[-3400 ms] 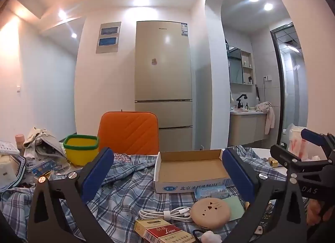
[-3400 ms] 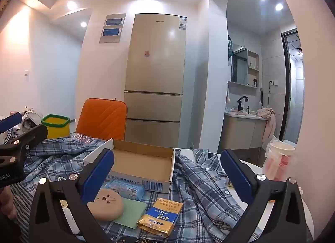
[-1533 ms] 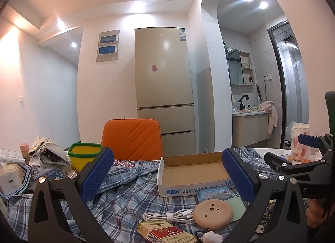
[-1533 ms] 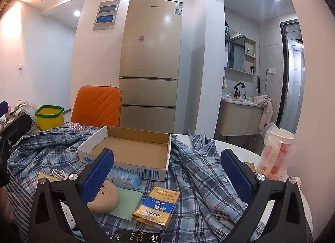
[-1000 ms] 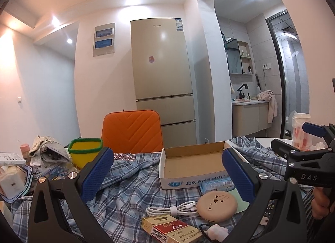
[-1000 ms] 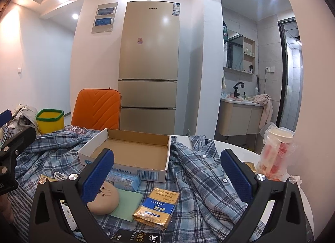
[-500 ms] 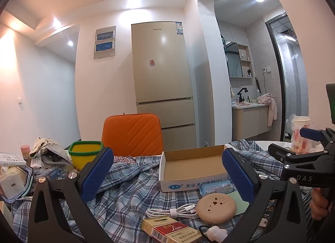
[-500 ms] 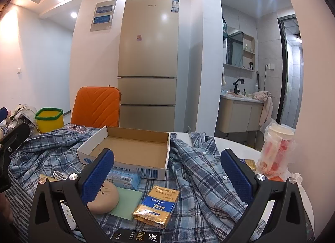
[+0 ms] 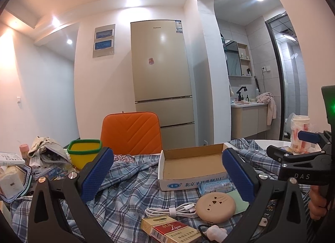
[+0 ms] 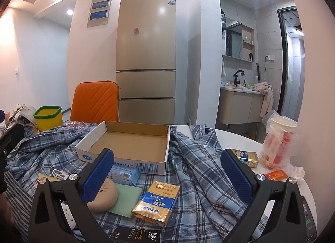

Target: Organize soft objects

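Observation:
A crumpled blue plaid shirt (image 9: 129, 186) (image 10: 194, 159) covers most of the round table. An empty open cardboard box (image 9: 192, 163) (image 10: 129, 144) lies on it. In front of the box are a blue tissue pack (image 9: 215, 186) (image 10: 123, 173), a tan round cat-face pad (image 9: 215, 206) (image 10: 104, 196) and a green cloth (image 10: 125, 200). My left gripper (image 9: 167, 172) hovers open above the shirt, empty. Open and empty too, my right gripper (image 10: 166, 172) hangs over the yellow soft pack (image 10: 156, 203). The right gripper also shows at the right edge of the left wrist view.
A white cable (image 9: 169, 211), a red cigarette box (image 9: 169, 229) and a small pink toy (image 9: 215, 231) lie near me. A bagged cup (image 10: 279, 142) and small boxes stand on the bare table at right. A yellow bin (image 9: 83, 153), an orange chair (image 9: 129, 132) and clutter are at left.
Both grippers stay open and drift only slightly; the views have risen and tilted a little. No object on the table has moved.

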`<state>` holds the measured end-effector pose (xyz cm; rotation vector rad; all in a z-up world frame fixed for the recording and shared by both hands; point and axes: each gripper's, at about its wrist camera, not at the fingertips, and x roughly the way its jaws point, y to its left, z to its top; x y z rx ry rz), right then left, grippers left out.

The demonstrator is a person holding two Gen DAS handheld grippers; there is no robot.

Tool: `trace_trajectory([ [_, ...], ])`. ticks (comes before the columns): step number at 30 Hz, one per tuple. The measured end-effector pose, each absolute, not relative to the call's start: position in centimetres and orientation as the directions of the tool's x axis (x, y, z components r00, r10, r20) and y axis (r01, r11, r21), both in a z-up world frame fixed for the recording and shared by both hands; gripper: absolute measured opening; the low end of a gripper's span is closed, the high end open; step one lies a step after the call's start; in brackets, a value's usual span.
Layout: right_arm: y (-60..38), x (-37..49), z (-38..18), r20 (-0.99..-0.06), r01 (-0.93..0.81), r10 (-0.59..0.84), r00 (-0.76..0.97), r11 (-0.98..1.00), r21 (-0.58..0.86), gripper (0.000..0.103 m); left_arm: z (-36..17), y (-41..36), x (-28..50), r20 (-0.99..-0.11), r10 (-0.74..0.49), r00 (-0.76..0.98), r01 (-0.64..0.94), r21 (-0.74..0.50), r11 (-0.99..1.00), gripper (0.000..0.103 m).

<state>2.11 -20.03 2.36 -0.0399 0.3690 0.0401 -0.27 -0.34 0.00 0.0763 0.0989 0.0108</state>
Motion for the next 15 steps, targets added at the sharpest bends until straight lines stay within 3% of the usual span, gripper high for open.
trace_trajectory([
  [9, -21.3, 4.1, 1.4, -0.449, -0.037, 0.051, 0.892, 0.999, 0.040, 0.103, -0.1, -0.1, 0.1, -0.123, 0.016, 0.992, -0.008, 0.063, 0.998, 0.103],
  [15, -20.7, 3.2, 1.7, -0.409, -0.052, 0.051, 0.911, 0.999, 0.009, 0.103, 0.0, -0.2, -0.1, -0.120, 0.011, 0.993, -0.004, 0.066, 0.998, 0.103],
])
